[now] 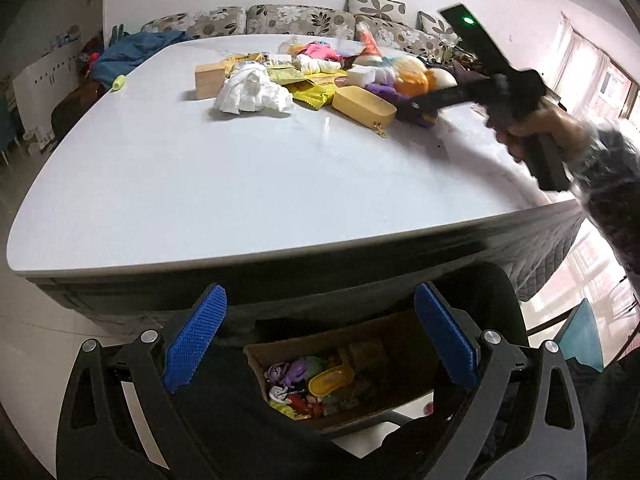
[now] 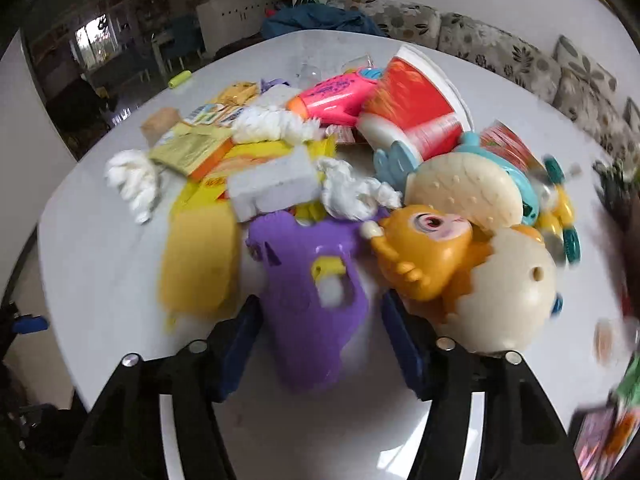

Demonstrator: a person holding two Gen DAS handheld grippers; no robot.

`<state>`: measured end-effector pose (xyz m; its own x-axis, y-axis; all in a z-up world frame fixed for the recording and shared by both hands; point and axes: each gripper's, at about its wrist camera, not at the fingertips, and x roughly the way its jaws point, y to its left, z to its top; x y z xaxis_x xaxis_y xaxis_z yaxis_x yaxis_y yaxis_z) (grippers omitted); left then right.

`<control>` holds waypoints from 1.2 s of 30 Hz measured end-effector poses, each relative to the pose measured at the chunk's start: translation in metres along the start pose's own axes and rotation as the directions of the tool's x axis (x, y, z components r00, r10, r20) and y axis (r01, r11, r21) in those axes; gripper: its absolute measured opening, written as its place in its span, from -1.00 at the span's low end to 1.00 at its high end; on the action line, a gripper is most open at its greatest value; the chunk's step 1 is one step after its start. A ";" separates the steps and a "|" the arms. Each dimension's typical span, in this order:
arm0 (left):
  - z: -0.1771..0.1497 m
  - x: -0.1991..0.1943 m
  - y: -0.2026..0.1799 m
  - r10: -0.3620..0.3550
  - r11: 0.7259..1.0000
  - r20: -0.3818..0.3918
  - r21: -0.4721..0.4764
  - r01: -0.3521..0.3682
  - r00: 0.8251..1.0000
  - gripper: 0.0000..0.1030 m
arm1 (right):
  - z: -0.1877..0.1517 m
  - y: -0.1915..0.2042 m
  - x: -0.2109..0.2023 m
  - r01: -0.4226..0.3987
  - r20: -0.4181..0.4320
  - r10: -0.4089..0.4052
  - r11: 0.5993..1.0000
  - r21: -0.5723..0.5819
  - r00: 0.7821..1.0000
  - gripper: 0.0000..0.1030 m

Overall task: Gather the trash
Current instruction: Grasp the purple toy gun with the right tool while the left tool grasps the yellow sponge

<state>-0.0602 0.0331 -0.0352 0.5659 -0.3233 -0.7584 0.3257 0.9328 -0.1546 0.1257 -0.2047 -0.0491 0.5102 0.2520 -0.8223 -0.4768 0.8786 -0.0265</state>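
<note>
Purple toy [image 2: 308, 296] lies at the near edge of the heap on the white surface [image 2: 100, 248], between the spread jaws of the right tool [image 2: 320, 344], not yet gripped. Best closed squarely across the toy's narrow body, clear of the yellow case [image 2: 198, 260] and orange chick [image 2: 432, 252] beside it. Left tool [image 1: 320, 344] hangs released above the cardboard box [image 1: 256, 360] below the surface's edge.

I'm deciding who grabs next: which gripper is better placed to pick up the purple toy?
Right. The right gripper is open with the purple toy already between its fingers on the table. The left gripper hangs open over the cardboard box, below the table edge.
</note>
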 end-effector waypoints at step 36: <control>0.126 0.063 -0.074 0.268 0.952 0.072 -0.173 -0.252 0.961 0.04 | -0.158 -0.031 -0.137 -0.126 0.267 0.048 0.951 0.284 0.962 -0.06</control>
<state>0.0470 -0.0762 0.0084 0.6858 -0.0724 -0.7242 0.0365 0.9972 -0.0651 -0.0426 -0.3303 -0.0252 0.6593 0.3934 -0.6407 -0.3148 0.9183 0.2399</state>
